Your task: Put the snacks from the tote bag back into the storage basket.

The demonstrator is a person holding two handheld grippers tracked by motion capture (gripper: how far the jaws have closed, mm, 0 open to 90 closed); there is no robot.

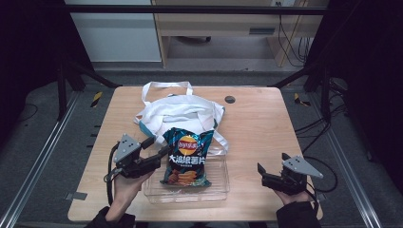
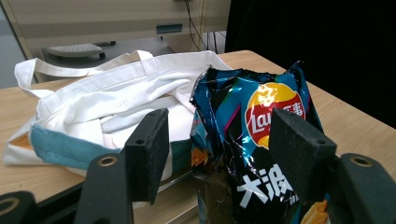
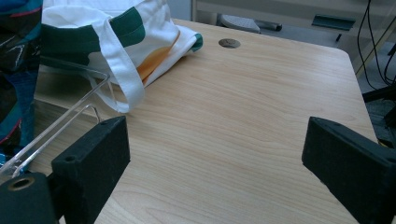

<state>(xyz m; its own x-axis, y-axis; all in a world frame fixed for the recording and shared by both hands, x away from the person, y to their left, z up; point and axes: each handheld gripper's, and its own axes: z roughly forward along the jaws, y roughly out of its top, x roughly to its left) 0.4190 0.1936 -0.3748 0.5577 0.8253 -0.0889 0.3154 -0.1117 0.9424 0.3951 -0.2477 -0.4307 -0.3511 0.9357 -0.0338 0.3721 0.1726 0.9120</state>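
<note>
The chip bag stands upright in a clear tray near the front of the tabletop, its top leaning back toward the white tote that lies slumped just behind the tray. The left hand-held gripper is up against the chip bag's left edge with its jaws spread. In the left gripper view the two black pads sit either side of the bag's upper part without pinching it: the right pad overlaps the foil and the left pad stands off, with the tote showing behind it. So it is released, lined up for a grab rather than holding. Approaching from the side makes sense to me, since the tray walls block a lower grip and the crimped top is the easiest part to squeeze.

The right hand-held gripper waits well apart on the right, low over bare wood, its jaws wide and holding nothing. It looks parked there to stay clear, perhaps ready to open the tote once the bag is lifted.
</note>
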